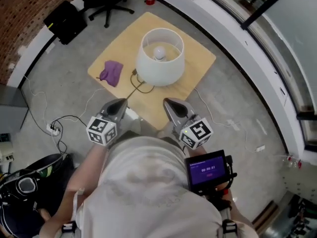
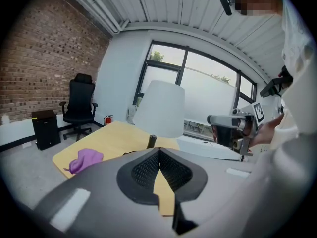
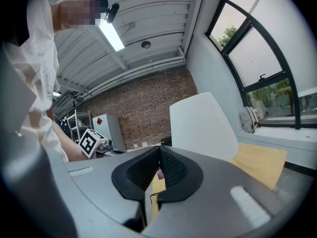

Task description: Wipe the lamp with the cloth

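altogether one lamp [image 1: 159, 58], one cloth [image 1: 112, 72]; left tongs [image 1: 121, 102], right tongs [image 1: 171, 102] closed.

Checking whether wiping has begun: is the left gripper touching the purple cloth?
Apart. The head view shows the cloth lying on the table, with bare wood between it and the left gripper, whose jaws are shut and empty.
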A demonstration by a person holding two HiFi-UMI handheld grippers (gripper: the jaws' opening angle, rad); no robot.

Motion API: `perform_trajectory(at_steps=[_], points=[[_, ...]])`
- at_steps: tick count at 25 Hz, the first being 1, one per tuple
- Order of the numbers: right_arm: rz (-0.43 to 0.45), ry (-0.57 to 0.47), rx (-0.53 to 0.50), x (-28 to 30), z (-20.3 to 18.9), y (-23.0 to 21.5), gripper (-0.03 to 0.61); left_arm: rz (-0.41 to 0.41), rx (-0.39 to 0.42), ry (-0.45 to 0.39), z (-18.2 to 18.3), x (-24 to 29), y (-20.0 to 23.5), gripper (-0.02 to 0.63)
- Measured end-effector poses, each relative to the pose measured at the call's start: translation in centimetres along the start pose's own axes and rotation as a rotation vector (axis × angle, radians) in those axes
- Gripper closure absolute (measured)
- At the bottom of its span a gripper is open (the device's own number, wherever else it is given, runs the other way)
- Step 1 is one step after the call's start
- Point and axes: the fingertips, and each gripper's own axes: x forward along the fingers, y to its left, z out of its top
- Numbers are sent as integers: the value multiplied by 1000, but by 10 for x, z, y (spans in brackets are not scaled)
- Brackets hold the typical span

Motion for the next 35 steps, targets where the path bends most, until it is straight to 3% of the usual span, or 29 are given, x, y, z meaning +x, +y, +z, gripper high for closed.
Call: perform_trajectory(at_steps=[13,22,29,35], points=[[-144,32,-13,37,-2,-14,565,-83,12,68,8,53,77,612],[-236,21,17,44,-8,-13,565,-52,109,203,-11,85,144,604],[-287,21,38,45,-19,-9,565,47,183,312,-37,111,209,495],[-337,43,47,19,-16,-10,565,96,225,447,-69,139,219,403]])
